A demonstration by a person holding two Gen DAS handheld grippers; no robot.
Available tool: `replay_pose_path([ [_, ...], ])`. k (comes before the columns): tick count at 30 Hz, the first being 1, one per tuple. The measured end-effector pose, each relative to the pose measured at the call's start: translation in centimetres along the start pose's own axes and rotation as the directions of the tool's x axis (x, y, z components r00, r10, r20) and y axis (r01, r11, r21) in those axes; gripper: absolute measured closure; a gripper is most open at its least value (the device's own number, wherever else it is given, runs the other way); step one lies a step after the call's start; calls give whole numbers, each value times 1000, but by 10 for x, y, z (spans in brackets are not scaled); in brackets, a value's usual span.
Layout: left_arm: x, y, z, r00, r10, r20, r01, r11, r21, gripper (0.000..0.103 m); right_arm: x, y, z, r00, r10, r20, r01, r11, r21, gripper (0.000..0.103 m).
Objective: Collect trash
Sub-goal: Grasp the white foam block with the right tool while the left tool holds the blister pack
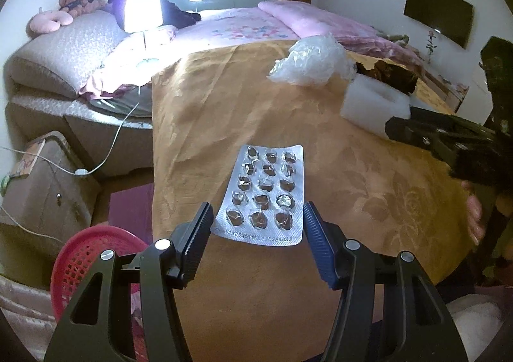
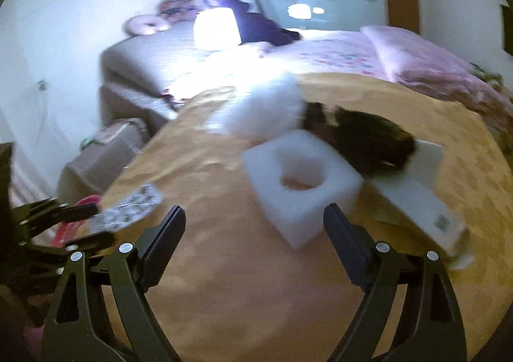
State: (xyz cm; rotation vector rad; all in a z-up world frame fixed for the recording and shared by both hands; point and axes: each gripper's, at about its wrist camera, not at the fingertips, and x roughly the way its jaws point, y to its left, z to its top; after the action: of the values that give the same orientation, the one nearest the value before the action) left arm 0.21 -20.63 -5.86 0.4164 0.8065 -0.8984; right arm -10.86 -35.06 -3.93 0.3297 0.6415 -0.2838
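Blister pack (image 1: 263,193) clamped by edges in left gripper (image 1: 258,227), held above surface (image 1: 205,112); judged light, thin, bendy, slippery foil; basket (image 1: 86,262) below left; right gripper (image 2: 255,233) spread, empty, foam block (image 2: 298,182) ahead; judged light, squashy, best taken across sides.

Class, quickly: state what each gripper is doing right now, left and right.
Left gripper: closed on the edges of the empty blister pack, held up.
Right gripper: open, holding nothing; white foam block lies just ahead.
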Motion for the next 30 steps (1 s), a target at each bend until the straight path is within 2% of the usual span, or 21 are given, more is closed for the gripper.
replay_pose_path([
  [3,1,0,-1,1000,-1,-6,1,1000,-5,47,-8,2,-1,1000,15,13,-15,1000,-3,18],
  [6,1,0,-1,1000,-2,-4,2,1000,-5,47,-16,-9,1,997,-61,36,61,998,6,18],
  [12,1,-1,-2,1000,-6,-4,6,1000,-5,47,-4,-29,8,989,-145,29,145,989,-7,18],
  [24,2,-1,-2,1000,-9,-13,9,1000,-15,47,27,-30,13,990,-137,-40,134,988,-80,17],
  [26,2,-1,-2,1000,-7,-13,7,1000,-13,47,29,-29,13,989,-139,-53,135,988,-71,25],
  [27,2,-1,-2,1000,-4,-11,4,1000,-12,47,30,-30,12,990,-128,-63,124,990,-62,33],
  [28,2,-1,-2,1000,-2,-9,2,1000,-11,47,29,-29,10,991,-122,-63,119,991,-55,37],
  [30,1,-1,-2,1000,1,-3,-1,1000,-12,47,26,-26,8,989,-140,-53,137,989,-58,37],
])
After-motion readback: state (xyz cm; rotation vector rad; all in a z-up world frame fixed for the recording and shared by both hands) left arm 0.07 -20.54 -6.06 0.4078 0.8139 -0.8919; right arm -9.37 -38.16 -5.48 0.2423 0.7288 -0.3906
